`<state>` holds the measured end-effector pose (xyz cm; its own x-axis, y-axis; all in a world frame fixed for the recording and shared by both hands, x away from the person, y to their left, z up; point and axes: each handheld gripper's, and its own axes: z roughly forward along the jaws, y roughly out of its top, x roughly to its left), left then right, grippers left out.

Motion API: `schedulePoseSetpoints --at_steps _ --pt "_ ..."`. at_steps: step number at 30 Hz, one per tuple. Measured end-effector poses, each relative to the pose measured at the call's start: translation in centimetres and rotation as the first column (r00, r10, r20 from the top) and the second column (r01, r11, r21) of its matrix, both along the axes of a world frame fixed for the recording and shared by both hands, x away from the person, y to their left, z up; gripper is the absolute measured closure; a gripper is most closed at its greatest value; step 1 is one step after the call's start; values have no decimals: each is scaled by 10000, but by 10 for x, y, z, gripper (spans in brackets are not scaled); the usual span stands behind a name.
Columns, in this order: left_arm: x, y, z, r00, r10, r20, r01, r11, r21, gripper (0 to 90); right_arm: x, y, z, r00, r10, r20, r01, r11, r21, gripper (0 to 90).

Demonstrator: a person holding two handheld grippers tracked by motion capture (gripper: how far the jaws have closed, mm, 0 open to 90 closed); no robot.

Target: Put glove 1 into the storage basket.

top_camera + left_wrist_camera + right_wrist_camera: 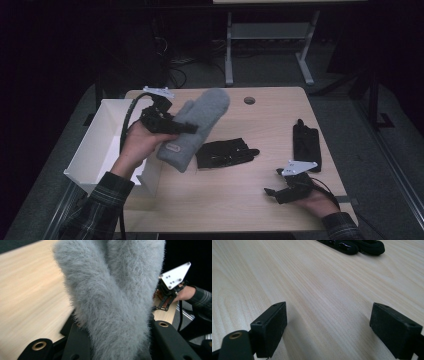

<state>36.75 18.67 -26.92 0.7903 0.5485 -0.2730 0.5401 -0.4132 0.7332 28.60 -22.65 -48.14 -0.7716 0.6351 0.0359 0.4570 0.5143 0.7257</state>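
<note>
A grey fuzzy mitten (200, 125) hangs in the air over the left half of the wooden table (225, 200), tilted, with its cuff end lowest. My left gripper (189, 128) is shut on its middle. In the left gripper view the mitten (112, 290) bulges up between the two black jaws of my left gripper (120, 342). Near the table's front right, my right gripper (274, 183) rests low and open, holding nothing. In the right gripper view, bare wood lies between the wide-apart jaws of my right gripper (329, 325). A black glove (226, 152) lies flat at mid-table.
A white open box (95, 145) stands at the table's left edge, beside my left forearm. A second black glove (306, 145) lies at the right. A round cable hole (249, 100) sits near the far edge. Black glove fingers (352, 245) lie beyond my right gripper.
</note>
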Motion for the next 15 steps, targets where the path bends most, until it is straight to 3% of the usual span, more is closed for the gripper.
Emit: schedulePoseSetpoints --at_steps 3,4,6,7,10,11,13,15 --pt "1 25 9 9988 490 57 -489 9986 -205 642 0 0 0 10000 -25 10 25 10000 -2 143" --pt "1 25 9 9988 490 57 -489 9986 -205 642 0 0 0 10000 -25 10 25 10000 -2 143" --pt "1 45 13 9958 917 62 -915 9955 -260 641 0 0 0 10000 -25 14 26 10000 -4 143" --pt "1 45 13 9958 917 62 -915 9955 -260 641 0 0 0 10000 -26 12 26 10000 1 143" --pt "0 73 15 9882 1530 -18 -1530 9874 -392 641 0 0 0 10000 -26 16 26 10000 -3 143" --pt "0 73 15 9882 1530 -18 -1530 9874 -392 641 0 0 0 10000 -26 16 26 10000 -3 143" --pt "-1 94 14 9813 1923 -108 -1926 9801 -473 640 0 0 0 10000 -39 14 39 10000 0 143" --pt "-1 100 13 9780 2082 -147 -2087 9768 -474 640 1 0 0 10000 -45 22 45 10000 -3 143"
